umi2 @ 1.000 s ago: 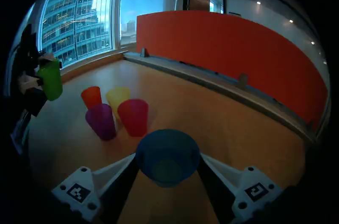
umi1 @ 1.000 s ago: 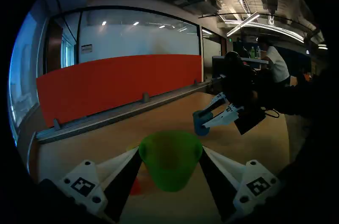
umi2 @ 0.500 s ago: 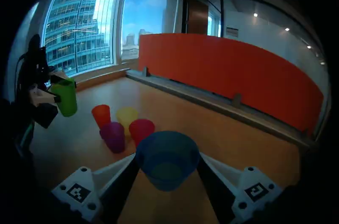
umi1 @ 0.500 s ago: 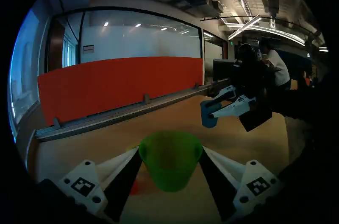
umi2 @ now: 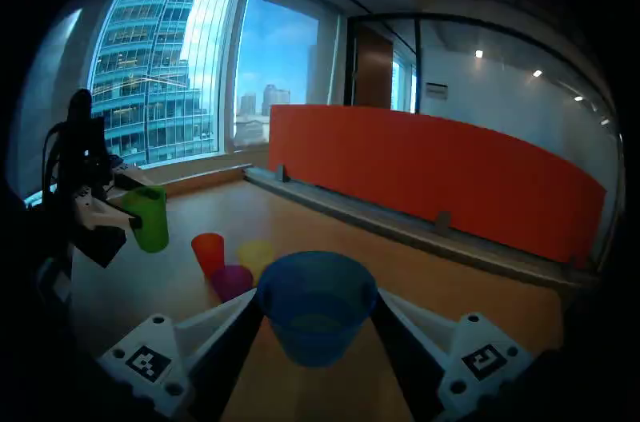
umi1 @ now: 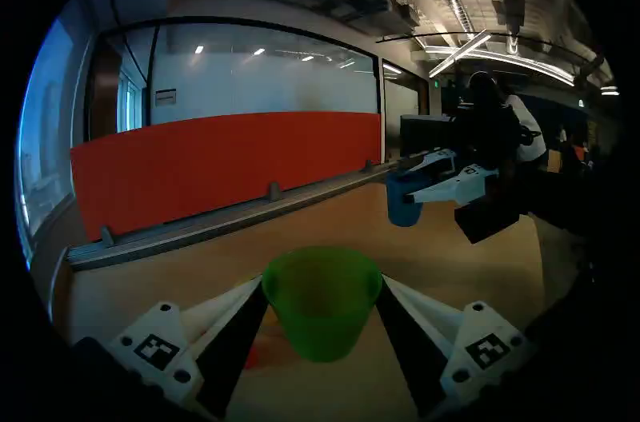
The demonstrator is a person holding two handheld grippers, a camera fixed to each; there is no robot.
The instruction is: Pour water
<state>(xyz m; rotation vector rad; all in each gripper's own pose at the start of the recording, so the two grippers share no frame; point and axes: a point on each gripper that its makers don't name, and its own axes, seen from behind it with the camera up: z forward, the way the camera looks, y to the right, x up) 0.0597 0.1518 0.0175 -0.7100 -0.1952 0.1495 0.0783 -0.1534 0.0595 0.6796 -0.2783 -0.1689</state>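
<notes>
My left gripper [umi1: 322,296] is shut on an upright green cup [umi1: 322,312], held above the wooden table [umi1: 448,262]. My right gripper [umi2: 317,304] is shut on an upright blue cup [umi2: 317,308] with a little liquid showing at its bottom. In the left gripper view the right gripper [umi1: 438,182] holds the blue cup [umi1: 402,200] up at the right, apart from the green one. In the right gripper view the left gripper [umi2: 120,208] carries the green cup [umi2: 150,219] at the far left.
An orange cup [umi2: 208,251], a yellow cup [umi2: 257,253] and a purple cup [umi2: 231,280] stand grouped on the table [umi2: 416,286] below the held cups. An orange partition [umi1: 224,158] on a grey rail borders the far side. A person [umi1: 524,128] sits in the background.
Both grippers have risen with their cups. The right gripper and blue cup climbed and shifted right in the left gripper view. The table cups have sunk lower in the right gripper view.
</notes>
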